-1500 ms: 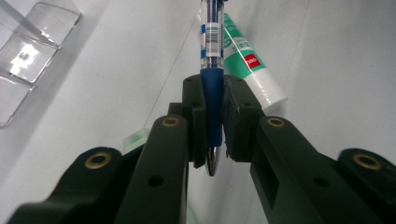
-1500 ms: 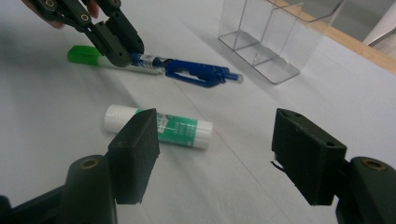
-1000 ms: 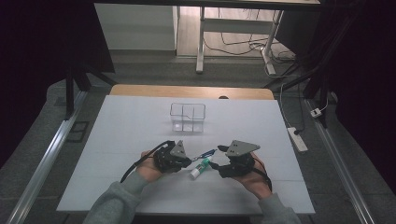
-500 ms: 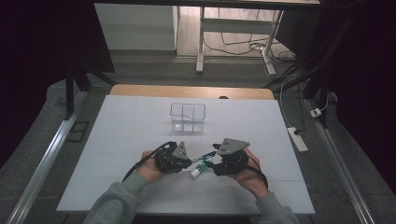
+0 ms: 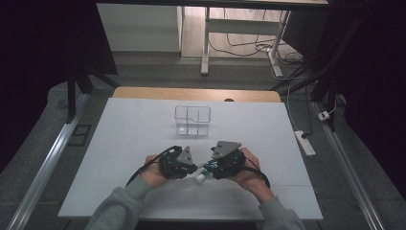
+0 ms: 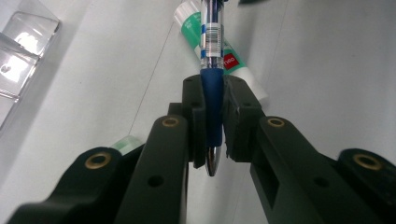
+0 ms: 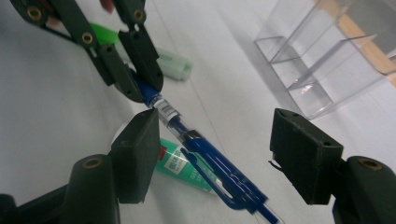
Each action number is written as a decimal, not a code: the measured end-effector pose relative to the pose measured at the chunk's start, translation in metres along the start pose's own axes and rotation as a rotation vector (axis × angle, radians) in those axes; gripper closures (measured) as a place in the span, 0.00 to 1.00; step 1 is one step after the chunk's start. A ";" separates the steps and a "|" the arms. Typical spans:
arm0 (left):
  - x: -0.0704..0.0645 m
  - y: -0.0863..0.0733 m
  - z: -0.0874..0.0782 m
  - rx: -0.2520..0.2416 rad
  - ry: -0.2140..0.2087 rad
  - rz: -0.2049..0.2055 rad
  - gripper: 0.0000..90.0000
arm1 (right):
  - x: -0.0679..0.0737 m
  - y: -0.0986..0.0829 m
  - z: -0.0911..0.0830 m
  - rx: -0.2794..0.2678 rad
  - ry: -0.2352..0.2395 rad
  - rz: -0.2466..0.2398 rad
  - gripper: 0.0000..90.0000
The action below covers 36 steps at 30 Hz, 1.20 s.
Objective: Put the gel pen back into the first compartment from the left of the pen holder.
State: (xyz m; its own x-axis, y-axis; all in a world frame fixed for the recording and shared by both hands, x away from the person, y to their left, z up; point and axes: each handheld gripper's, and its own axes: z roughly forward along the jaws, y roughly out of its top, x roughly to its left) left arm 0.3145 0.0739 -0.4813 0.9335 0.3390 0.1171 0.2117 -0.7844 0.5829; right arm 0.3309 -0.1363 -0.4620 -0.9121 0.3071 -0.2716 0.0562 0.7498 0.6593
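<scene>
Now we hold two grippers low over the white table (image 5: pixel 119 143), close to our side of it. Starting on the left, our left gripper (image 6: pixel 214 122) pinches the blue pen (image 6: pixel 212 70) tight by its dark blue grip, so the pen cannot slip or roll away. The silver tip of the pen pokes back between the jaws toward us, and the clear part with the small label sticks out in front. We think we hold it like this so the other end is free for the other gripper to take. Under the pen lies a green and white tube (image 6: pixel 233 63) flat on the table, and another pale green tube (image 7: pixel 173 62) rests a bit farther off, near the left gripper. Moving to the right, our right gripper (image 7: pixel 224 154) has its jaws spread wide, one on each side of the pen's clip end, not touching it yet. We judge that it is getting ready to close on that end. Farther back in the middle of the table stands a clear box (image 5: pixel 192 120) with little rooms inside. It looks empty, and it may be where the pen should go, so it waits with its open top facing up.
</scene>
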 end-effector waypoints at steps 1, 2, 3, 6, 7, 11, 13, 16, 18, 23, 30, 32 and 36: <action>0.000 0.000 0.000 -0.001 0.000 -0.001 0.88 | 0.001 0.001 0.001 0.020 0.007 -0.012 0.39; 0.000 0.000 -0.001 -0.001 0.002 -0.001 0.88 | 0.001 0.001 0.003 0.039 0.013 -0.023 0.41; 0.000 0.000 -0.001 0.000 0.000 0.000 0.88 | 0.002 0.001 0.004 0.053 0.020 -0.023 0.42; -0.001 0.000 -0.001 -0.004 -0.006 0.001 0.88 | 0.003 -0.001 0.007 0.093 0.020 -0.059 0.48; -0.001 0.000 -0.001 -0.004 -0.008 0.007 0.88 | 0.004 -0.002 0.007 0.102 0.021 -0.066 0.51; -0.002 0.000 -0.001 -0.001 -0.021 0.028 0.88 | 0.005 -0.003 0.006 0.125 0.028 -0.101 0.63; -0.003 0.001 -0.001 -0.006 -0.028 0.032 0.88 | 0.004 -0.005 0.006 0.141 0.040 -0.115 0.66; -0.004 0.001 -0.002 -0.008 -0.032 0.042 0.88 | 0.003 -0.006 0.006 0.143 0.067 -0.136 0.70; -0.004 0.001 -0.003 -0.011 -0.030 0.049 0.87 | 0.005 -0.006 0.006 0.152 0.086 -0.152 0.73; -0.002 -0.001 -0.006 -0.041 0.004 0.042 0.82 | 0.008 -0.006 0.009 0.154 0.132 -0.182 0.81; 0.009 -0.007 -0.011 -0.110 0.049 -0.087 0.57 | 0.004 -0.008 0.005 0.091 0.153 -0.119 0.83; 0.012 -0.009 -0.012 -0.136 0.049 -0.130 0.52 | 0.002 -0.010 0.004 0.089 0.141 -0.106 0.84; 0.015 -0.011 -0.015 -0.176 0.078 -0.206 0.41 | -0.002 -0.015 0.001 0.062 0.110 -0.067 0.83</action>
State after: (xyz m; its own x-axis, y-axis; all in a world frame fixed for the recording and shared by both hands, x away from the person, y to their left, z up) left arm 0.3219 0.0955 -0.4742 0.8494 0.5263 0.0393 0.3348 -0.5949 0.7307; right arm 0.3325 -0.1471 -0.4721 -0.9536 0.1916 -0.2322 0.0160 0.8024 0.5966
